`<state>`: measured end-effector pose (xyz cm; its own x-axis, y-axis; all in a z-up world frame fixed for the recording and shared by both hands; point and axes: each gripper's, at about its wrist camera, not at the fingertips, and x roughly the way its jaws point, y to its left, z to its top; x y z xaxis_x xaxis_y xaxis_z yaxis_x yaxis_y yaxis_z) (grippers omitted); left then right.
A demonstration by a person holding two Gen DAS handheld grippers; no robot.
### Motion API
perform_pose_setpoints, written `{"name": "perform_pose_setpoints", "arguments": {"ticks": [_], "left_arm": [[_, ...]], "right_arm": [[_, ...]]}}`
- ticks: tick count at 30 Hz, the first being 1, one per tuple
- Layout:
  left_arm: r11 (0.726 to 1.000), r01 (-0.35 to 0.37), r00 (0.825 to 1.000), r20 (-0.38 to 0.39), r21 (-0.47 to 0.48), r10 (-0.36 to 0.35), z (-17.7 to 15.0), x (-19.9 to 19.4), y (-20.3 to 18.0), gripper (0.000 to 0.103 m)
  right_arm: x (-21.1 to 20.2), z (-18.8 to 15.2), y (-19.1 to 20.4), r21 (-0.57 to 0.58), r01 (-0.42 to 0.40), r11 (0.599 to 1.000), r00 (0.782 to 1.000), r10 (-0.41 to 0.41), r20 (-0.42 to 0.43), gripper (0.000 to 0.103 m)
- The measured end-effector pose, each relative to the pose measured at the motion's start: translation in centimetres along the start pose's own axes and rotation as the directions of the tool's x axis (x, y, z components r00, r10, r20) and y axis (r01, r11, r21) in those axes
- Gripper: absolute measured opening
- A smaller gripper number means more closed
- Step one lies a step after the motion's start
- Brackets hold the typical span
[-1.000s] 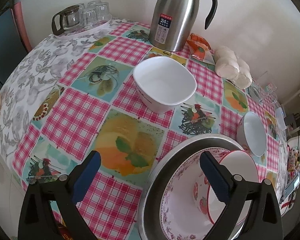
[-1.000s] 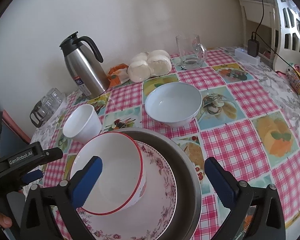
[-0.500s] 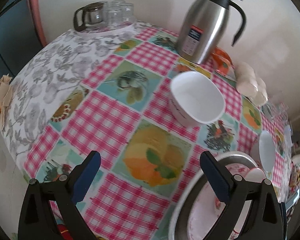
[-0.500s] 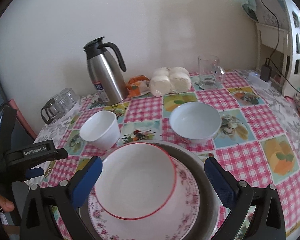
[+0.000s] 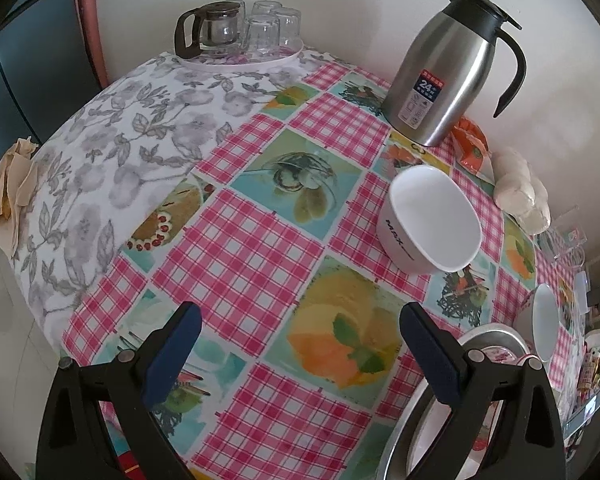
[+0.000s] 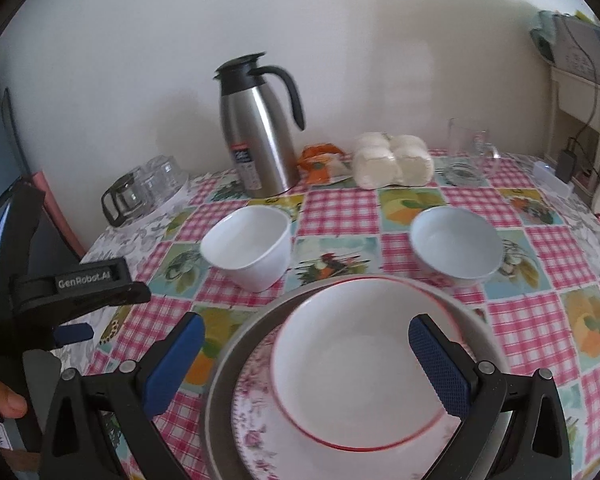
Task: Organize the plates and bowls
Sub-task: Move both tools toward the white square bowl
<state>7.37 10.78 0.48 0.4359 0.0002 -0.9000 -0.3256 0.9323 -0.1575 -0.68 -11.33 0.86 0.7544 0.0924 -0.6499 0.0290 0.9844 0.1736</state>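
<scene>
A red-rimmed white bowl [image 6: 360, 356] sits on a pink floral plate [image 6: 256, 432] inside a grey metal pan [image 6: 228, 364]. My right gripper [image 6: 304, 364] hovers open over them, fingers on either side of the bowl, apart from it. Behind stand a squarish white bowl [image 6: 248, 246] and a round white bowl [image 6: 456, 244]. My left gripper [image 5: 300, 352] is open and empty above the tablecloth, left of the pan [image 5: 488, 336], with the squarish bowl [image 5: 432, 220] ahead to its right. The left gripper's body [image 6: 56, 292] shows at the left of the right wrist view.
A steel thermos jug [image 6: 260, 136], an orange packet [image 6: 320, 160], wrapped white buns [image 6: 392, 160] and a glass mug [image 6: 468, 148] line the back wall. A tray of glasses with a glass pot [image 5: 236, 32] stands at the far left corner. The table edge [image 5: 32, 216] drops off at left.
Both grippers have pulled back and risen. The left one has swung left, so the pan now sits at its right edge. The red-rimmed bowl stays in the pan.
</scene>
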Motion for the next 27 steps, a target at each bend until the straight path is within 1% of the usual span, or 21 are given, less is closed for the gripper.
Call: {"name": "perform_pose_setpoints", "arguments": {"ticks": [6, 14, 19, 22, 24, 27], "left_arm": [[1.000, -0.011, 1.000, 0.003, 0.008, 0.011, 0.4, 0.6, 0.8, 0.099], [1.000, -0.020, 1.000, 0.000, -0.006, 0.020, 1.1, 1.4, 1.7, 0.099], [1.000, -0.003, 1.000, 0.024, 0.013, 0.003, 1.9, 1.8, 1.2, 0.099], [1.000, 0.000, 0.999, 0.038, 0.011, -0.001, 2.5, 2.1, 0.8, 0.099], [1.000, 0.025, 0.999, 0.043, -0.006, -0.024, 2.9, 2.3, 0.8, 0.099], [0.996, 0.082, 0.995, 0.052, -0.026, -0.080, 3.7, 2.8, 0.4, 0.099]], "right_arm": [[1.3, -0.3, 2.1, -0.029, -0.013, 0.999, 1.000, 0.012, -0.024, 0.103], [2.2, 0.0, 3.2, -0.051, -0.018, 0.999, 0.999, 0.016, -0.037, 0.103], [2.7, 0.1, 3.6, -0.066, -0.028, 0.997, 0.998, 0.024, -0.056, 0.103], [3.3, 0.4, 3.4, -0.053, -0.016, 0.998, 0.997, 0.012, -0.077, 0.103], [3.8, 0.7, 3.0, -0.031, -0.006, 1.000, 0.996, 0.003, -0.094, 0.103], [4.6, 1.7, 2.3, 0.002, 0.010, 1.000, 0.993, -0.010, -0.115, 0.103]]}}
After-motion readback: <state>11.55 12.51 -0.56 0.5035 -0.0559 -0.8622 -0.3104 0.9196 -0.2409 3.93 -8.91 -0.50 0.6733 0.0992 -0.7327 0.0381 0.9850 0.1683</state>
